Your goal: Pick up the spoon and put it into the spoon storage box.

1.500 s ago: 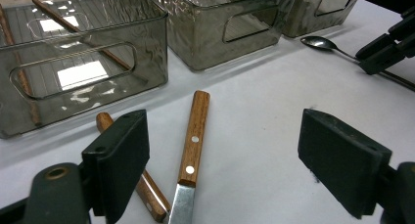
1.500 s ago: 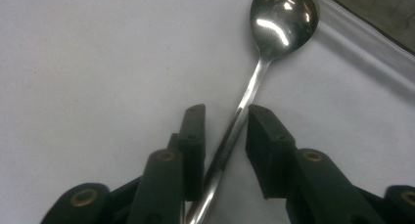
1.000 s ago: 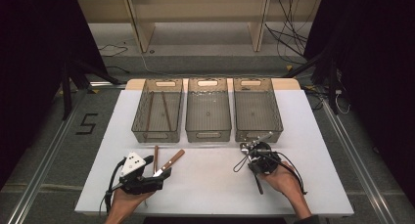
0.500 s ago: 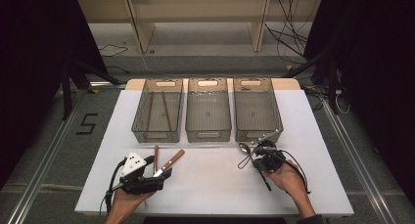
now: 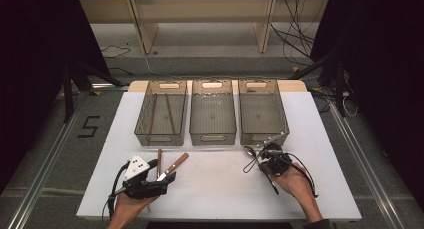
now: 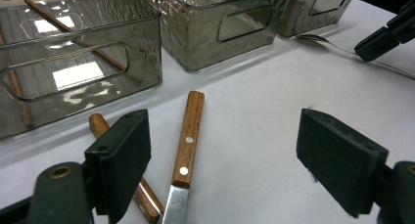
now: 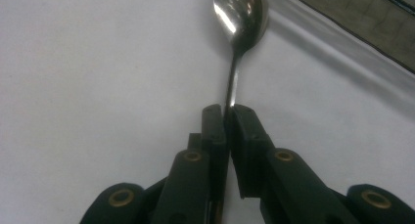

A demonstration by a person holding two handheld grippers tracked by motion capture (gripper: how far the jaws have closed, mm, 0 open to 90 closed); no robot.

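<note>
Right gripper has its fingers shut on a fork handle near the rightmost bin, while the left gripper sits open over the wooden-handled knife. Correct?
Not quite: it is a spoon, not a fork. The right gripper view shows the right gripper shut on the spoon's thin handle, its rounded bowl ahead. The rest holds: it sits near the rightmost bin, and the left gripper is open over the wooden-handled knife.

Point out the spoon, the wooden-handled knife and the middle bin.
spoon (image 7: 241, 11), right gripper view, on its shiny bowl.
wooden-handled knife (image 6: 189, 131), left gripper view, on the riveted wooden handle.
middle bin (image 5: 212, 137), high view, on its near wall by the handle slot.
</note>
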